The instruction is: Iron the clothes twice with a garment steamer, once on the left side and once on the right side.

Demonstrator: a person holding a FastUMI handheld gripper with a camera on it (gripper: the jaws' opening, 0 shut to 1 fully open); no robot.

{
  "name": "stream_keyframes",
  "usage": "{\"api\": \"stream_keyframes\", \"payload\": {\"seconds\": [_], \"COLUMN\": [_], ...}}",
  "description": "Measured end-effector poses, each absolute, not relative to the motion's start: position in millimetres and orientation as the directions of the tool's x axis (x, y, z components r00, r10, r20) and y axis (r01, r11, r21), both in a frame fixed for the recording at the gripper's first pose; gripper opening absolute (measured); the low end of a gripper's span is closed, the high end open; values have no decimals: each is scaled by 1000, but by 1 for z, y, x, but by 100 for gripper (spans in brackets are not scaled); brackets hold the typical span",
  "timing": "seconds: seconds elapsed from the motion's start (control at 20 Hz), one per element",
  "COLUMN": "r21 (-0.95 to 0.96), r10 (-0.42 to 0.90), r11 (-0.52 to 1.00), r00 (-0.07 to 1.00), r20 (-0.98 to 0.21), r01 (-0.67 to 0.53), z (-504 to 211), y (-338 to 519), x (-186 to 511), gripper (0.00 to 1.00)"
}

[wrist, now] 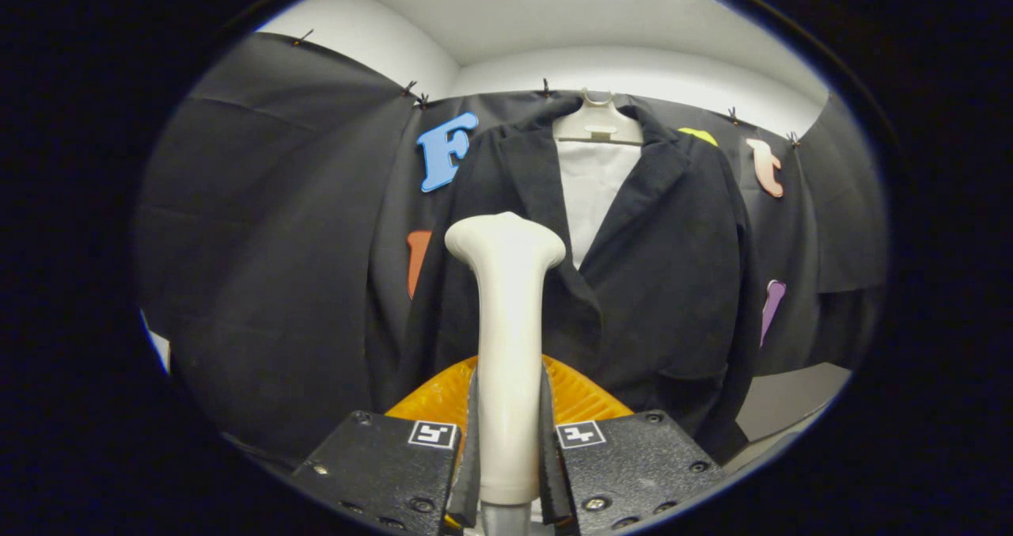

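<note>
A cream-white garment steamer [508,338] stands upright between my fingers, its handle pressed from both sides, so my gripper [508,441] is shut on it. The steamer's rounded head [505,241] rises in front of the left half of a dark jacket [657,283]. The jacket hangs on a white hanger [597,124] against the booth wall, with a white lining [593,195] showing between its lapels. The head looks close to the left lapel; I cannot tell whether it touches the cloth.
An orange ribbed piece [578,393] sits just behind my fingers, below the jacket's hem. Black cloth walls [269,243] close in on the left and right. A pale surface [791,397] shows low beyond the jacket's right side.
</note>
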State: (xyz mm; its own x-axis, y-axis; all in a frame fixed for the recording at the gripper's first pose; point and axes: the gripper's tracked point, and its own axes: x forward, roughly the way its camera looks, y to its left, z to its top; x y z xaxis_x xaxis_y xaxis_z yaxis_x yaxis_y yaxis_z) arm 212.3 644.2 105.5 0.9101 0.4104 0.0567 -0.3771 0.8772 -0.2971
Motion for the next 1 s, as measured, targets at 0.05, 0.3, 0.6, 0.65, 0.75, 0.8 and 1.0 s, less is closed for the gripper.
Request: {"api": "stream_keyframes", "payload": {"seconds": [0.05, 0.3, 0.6, 0.65, 0.75, 0.8, 1.0], "r21": [-302, -314, -330, -333, -340, -344, -357], "r10": [406, 386, 349, 343, 331, 325, 306], "r11": [877, 875, 874, 873, 871, 869, 865], "r00": [912, 922, 933, 934, 935, 935, 934], "r20": [47, -9, -87, -103, -131, -143, -182], "r01": [-375, -369, -358, -358, -356, -355, -353], "z": [101, 73, 36, 29, 16, 11, -10], "y": [644, 640, 623, 619, 611, 607, 593], "x": [212, 210, 212, 212, 211, 210, 207], "gripper": [33, 33, 32, 32, 32, 32, 33]}}
